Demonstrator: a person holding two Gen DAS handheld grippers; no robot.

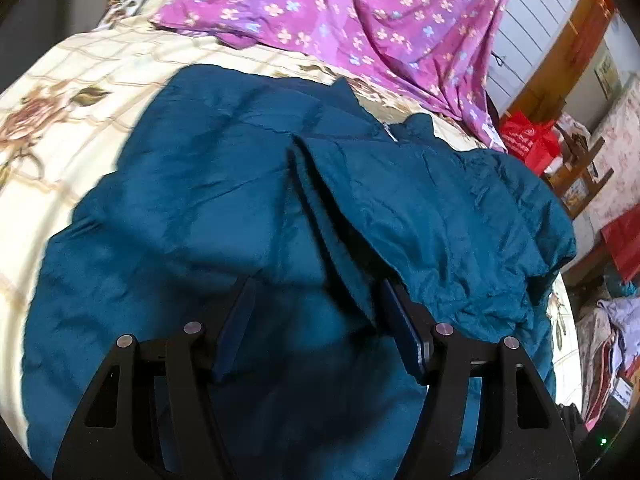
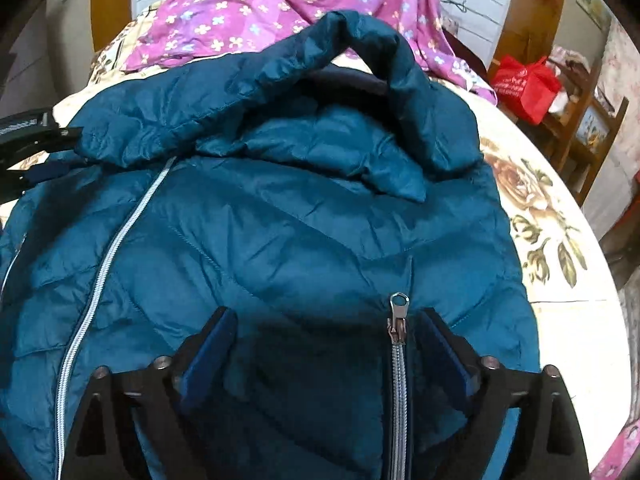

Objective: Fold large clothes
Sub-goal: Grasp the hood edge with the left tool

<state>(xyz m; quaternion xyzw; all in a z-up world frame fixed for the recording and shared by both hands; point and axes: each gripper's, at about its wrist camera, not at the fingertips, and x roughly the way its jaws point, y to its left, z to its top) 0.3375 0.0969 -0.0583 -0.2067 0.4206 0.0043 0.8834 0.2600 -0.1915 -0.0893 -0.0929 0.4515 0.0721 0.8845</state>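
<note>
On the bed (image 2: 560, 320), in front of the purple sheet (image 2: 280, 12): a teal jacket (image 2: 280, 240), spread face-up, hood (image 2: 360, 92) bunched toward the sheet. Over the jacket, right gripper (image 2: 324, 344), jaws wide, empty, straddling a zip pull (image 2: 399, 304) (a pocket zip, probably). Left gripper (image 1: 316, 328) also above the jacket, jaws apart, a fabric fold (image 1: 340, 220) rising between them, pads not seen pressing on it. Likely next: pinch both layers near an edge, clear of the zip; lift low and carry across evenly, so padding stays flat. Best to flatten the hood before folding.
</note>
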